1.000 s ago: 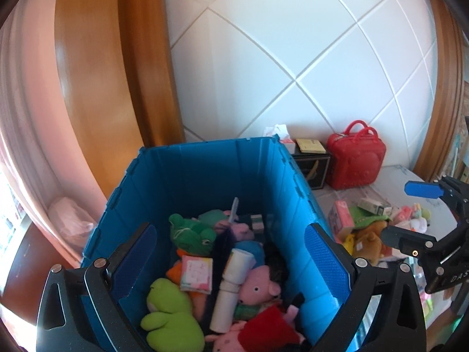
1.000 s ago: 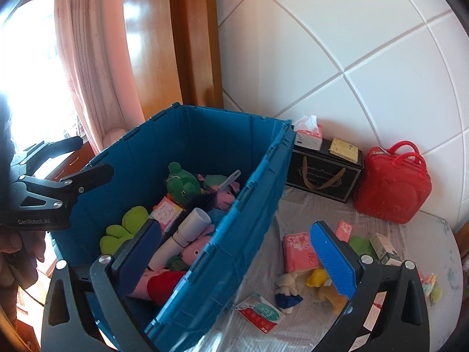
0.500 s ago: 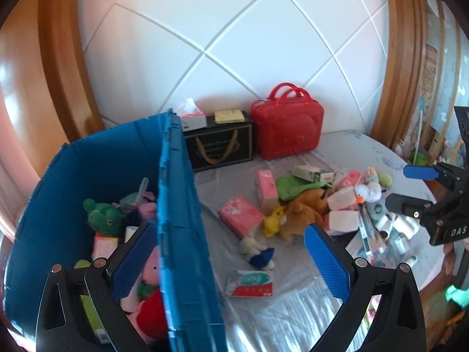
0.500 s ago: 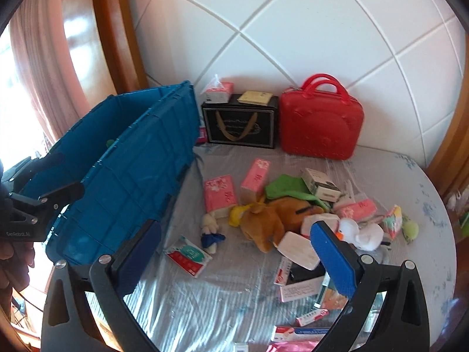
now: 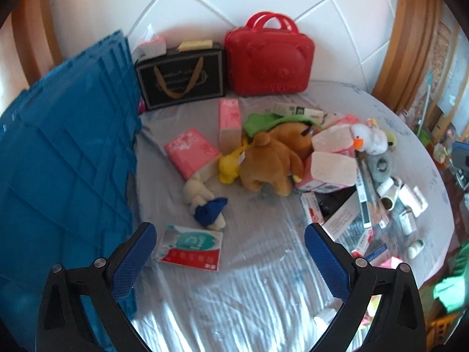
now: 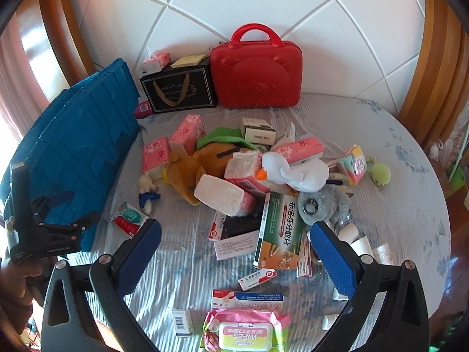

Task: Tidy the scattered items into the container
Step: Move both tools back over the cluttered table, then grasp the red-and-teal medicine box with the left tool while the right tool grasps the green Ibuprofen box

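Left gripper (image 5: 230, 242) jaws wide, nothing between them, hovering over the table (image 5: 263, 287) just right of the blue crate (image 5: 64, 161). Right gripper (image 6: 236, 243) also spread wide and empty, above the clutter. Right wrist view also catches the left gripper body at far left edge, against the crate wall.

Crate: 1, at the table's left edge, outer wall facing both cameras; inside not visible in either view.

Scattered items on the table, right of the crate:
- pink tissue packs: 2 nearest the crate (image 5: 192, 151) (image 5: 229, 118), more heaped in the pile, exact count unclear
- brown plush (image 5: 271, 161): 1
- yellow plush (image 5: 230, 165): 1, touching the brown one
- white plush with blue piece (image 5: 205, 205): 1
- white duck plush (image 6: 293, 171): 1
- grey fuzzy keychain toy (image 6: 322, 205): 1
- green-and-red tissue packet (image 5: 190, 248): 1, just ahead of the left gripper's left finger
- green medicine box (image 6: 278, 231): 1

Back wall: red bear case (image 6: 256, 74) 1, black gift bag (image 6: 178, 91) 1, touching side by side.

Right wrist view only: wipes pack (image 6: 246, 330) at bottom, small green ball toy (image 6: 379, 173), long blue-white box (image 6: 247, 299). Left wrist view only: white rolls (image 5: 390, 195) at far right, bunched, count unclear.
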The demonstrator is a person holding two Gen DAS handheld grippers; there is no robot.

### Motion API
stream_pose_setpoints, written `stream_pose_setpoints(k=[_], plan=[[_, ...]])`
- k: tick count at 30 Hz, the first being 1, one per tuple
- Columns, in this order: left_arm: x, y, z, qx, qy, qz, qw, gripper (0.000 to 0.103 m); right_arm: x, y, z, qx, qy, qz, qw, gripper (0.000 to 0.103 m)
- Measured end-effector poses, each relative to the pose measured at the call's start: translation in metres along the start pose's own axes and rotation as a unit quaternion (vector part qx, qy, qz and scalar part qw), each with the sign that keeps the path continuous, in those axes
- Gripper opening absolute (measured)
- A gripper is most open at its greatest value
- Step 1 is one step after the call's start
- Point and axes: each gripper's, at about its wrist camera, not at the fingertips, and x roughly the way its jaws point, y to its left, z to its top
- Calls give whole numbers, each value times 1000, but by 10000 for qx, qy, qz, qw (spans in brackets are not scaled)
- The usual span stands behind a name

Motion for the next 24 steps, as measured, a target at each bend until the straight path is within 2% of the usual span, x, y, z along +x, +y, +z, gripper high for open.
stream_pose_setpoints(k=[3, 6, 11, 16, 20, 24], plan=[[34, 8, -21, -496, 338, 264, 9978, 102, 14, -11, -11, 48, 163, 32, 9999, 103], [63, 18, -36, -1018, 574, 661, 9909, 102, 28, -19, -20, 41, 312, 50, 9995, 103], [107, 39, -47, -2045, 746, 1083, 9700, 102, 48, -31, -31, 31, 547, 104, 9984, 103], [147, 55, -51, -2863, 994, 1094, 9467, 101, 59, -44, -37, 8, 696, 104, 9975, 103], [167, 66, -53, -3231, 1109, 1229, 9318, 102, 65, -57, -41, -67, 758, 81, 9971, 103], [171, 66, -46, -3182, 966, 1406, 9325, 103, 82, -73, -49, -175, 745, -110, 9970, 103]])
